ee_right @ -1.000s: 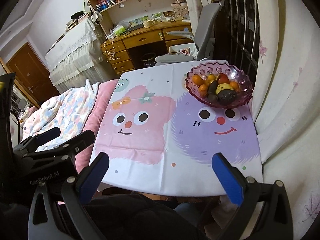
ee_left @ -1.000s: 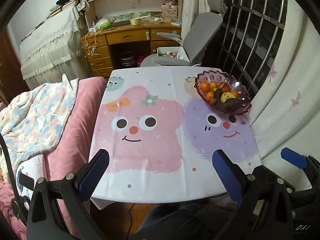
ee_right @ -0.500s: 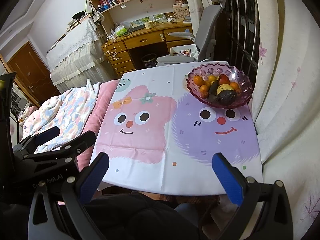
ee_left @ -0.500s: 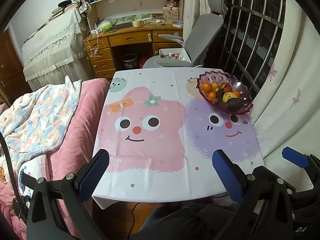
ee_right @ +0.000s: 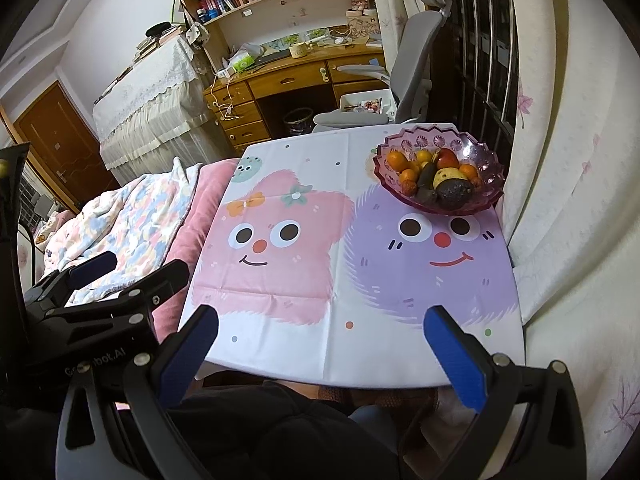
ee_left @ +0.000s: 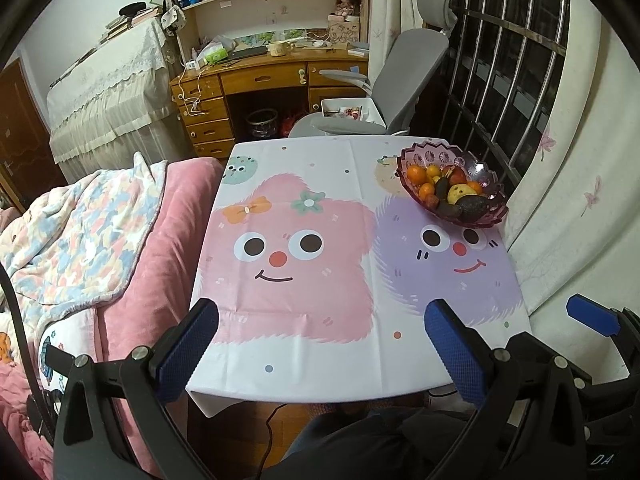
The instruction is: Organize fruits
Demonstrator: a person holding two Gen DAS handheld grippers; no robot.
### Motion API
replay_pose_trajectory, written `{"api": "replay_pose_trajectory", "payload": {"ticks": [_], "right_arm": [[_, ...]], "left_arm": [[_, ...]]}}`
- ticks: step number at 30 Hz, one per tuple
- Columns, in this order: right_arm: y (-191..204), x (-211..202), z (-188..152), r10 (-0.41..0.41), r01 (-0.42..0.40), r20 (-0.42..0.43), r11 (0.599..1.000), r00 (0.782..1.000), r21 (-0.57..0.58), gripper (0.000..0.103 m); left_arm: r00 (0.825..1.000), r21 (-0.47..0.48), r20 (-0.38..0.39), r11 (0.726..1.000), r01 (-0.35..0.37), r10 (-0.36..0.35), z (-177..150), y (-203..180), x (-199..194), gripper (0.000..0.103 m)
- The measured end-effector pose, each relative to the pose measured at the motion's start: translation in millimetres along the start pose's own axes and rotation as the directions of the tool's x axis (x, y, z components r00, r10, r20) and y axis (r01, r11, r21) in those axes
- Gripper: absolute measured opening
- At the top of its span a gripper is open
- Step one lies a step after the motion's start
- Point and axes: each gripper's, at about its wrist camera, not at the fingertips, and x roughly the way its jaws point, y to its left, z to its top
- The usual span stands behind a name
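Observation:
A purple glass bowl [ee_left: 486,178] [ee_right: 486,162] stands at the table's far right corner. It holds several oranges [ee_left: 417,175] [ee_right: 395,159], a yellow fruit [ee_left: 457,193], a red fruit [ee_right: 447,156] and dark avocados [ee_left: 472,205] [ee_right: 454,193]. My left gripper [ee_left: 320,344] is open and empty above the table's near edge. My right gripper [ee_right: 320,344] is open and empty, also at the near edge. Each gripper shows in the other's view, the right one in the left wrist view [ee_left: 592,316] and the left one in the right wrist view [ee_right: 120,276].
The table carries a cloth [ee_left: 304,240] printed with a pink and a purple cartoon face. A bed with a pink quilt [ee_left: 132,240] touches its left side. A curtain [ee_left: 568,184] hangs along the right. A grey chair [ee_left: 400,92] and wooden desk [ee_left: 260,80] stand behind.
Both grippers have drifted slightly; the table and bowl sit a little lower and farther right in the left wrist view. Both jaws stay open.

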Motion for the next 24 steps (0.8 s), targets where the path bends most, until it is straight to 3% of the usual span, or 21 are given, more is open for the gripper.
{"api": "replay_pose_trajectory", "payload": {"ticks": [24], "right_arm": [[-2.4,9.1,0.8,0.012,-0.012,-0.046,1.0,0.999,0.0,0.103]], "left_arm": [[0.999,-0.012,-0.05,1.0,-0.014,0.014,1.6,2.0,13.3,0.102]]}}
